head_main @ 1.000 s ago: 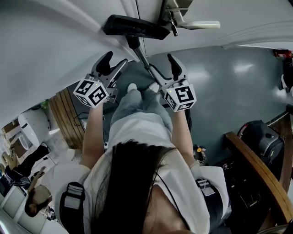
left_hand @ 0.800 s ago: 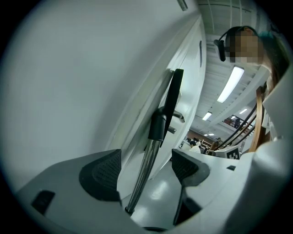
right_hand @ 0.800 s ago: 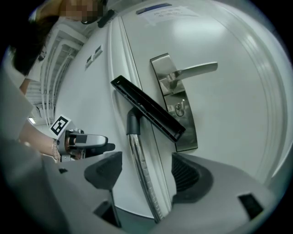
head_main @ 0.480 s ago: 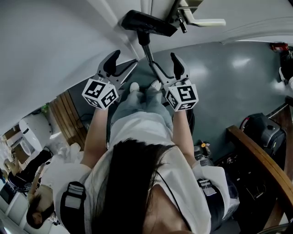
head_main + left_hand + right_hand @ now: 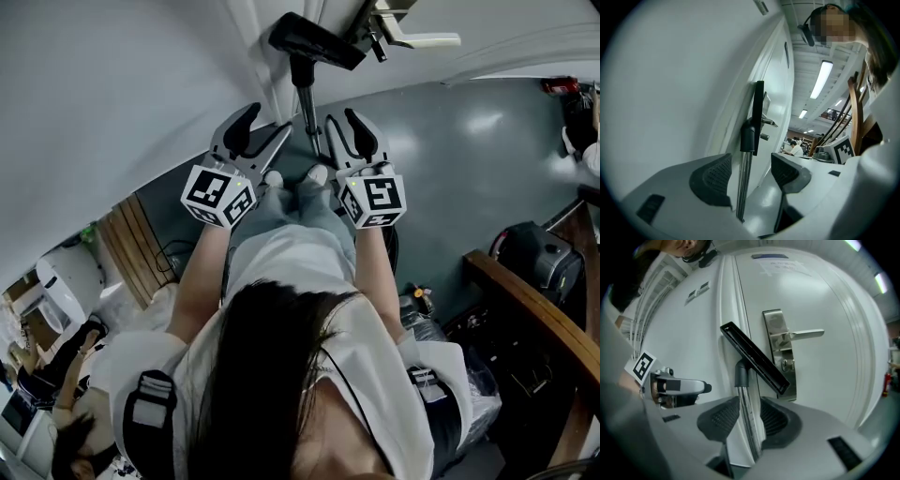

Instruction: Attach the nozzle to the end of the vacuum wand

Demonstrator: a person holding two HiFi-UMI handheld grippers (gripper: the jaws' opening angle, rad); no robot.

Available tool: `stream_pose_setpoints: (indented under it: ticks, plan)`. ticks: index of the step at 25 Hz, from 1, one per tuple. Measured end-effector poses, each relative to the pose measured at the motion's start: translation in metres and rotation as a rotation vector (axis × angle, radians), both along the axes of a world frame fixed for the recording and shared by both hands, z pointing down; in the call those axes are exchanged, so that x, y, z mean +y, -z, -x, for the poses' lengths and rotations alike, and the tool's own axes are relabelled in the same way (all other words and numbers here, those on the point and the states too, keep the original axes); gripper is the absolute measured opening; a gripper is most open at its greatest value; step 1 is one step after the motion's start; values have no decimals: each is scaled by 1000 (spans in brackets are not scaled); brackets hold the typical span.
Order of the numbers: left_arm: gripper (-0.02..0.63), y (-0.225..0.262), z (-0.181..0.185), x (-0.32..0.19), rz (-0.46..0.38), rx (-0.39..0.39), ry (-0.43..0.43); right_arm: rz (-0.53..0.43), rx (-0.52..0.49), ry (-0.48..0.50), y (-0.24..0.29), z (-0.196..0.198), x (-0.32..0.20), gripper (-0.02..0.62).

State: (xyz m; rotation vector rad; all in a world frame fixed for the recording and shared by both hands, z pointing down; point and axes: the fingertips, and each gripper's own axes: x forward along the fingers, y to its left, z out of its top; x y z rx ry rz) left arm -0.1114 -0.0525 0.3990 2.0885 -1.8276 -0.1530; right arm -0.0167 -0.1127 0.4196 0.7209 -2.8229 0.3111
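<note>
Right gripper (image 5: 749,419): jaws just closed in, pads clamped on wand (image 5: 307,105). Left gripper (image 5: 750,176): jaws just narrowed slightly, wide; wand between, untouched. Head view: wand axis 6–12 o'clock; nozzle (image 5: 314,39) at 12 o'clock, apparently seated, against door (image 5: 825,310). Right gripper nearer.

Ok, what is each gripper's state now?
Left gripper: open, just been closing, wand shows between fingers, ungripped.
Right gripper: just closed on the wand.

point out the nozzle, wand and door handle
nozzle (image 5: 754,358), right gripper view, middle of its black head
wand (image 5: 748,413), right gripper view, chrome tube below the socket
door handle (image 5: 801,334), right gripper view, its lever
</note>
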Motion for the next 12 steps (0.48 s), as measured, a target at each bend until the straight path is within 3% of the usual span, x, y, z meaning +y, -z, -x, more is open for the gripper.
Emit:
stream_pose_setpoints:
  ticks: [8,10,12]
  plan:
    - [94,9,8,-1,-33,-24,50,-25,10,-51,5,3,6,65]
    - [13,11,8,0,-34,-60,63,-44,24,-53,6,5,10,52]
    - [2,14,7,0,-38,-72,59,-50,24,-62,8,6,12,38]
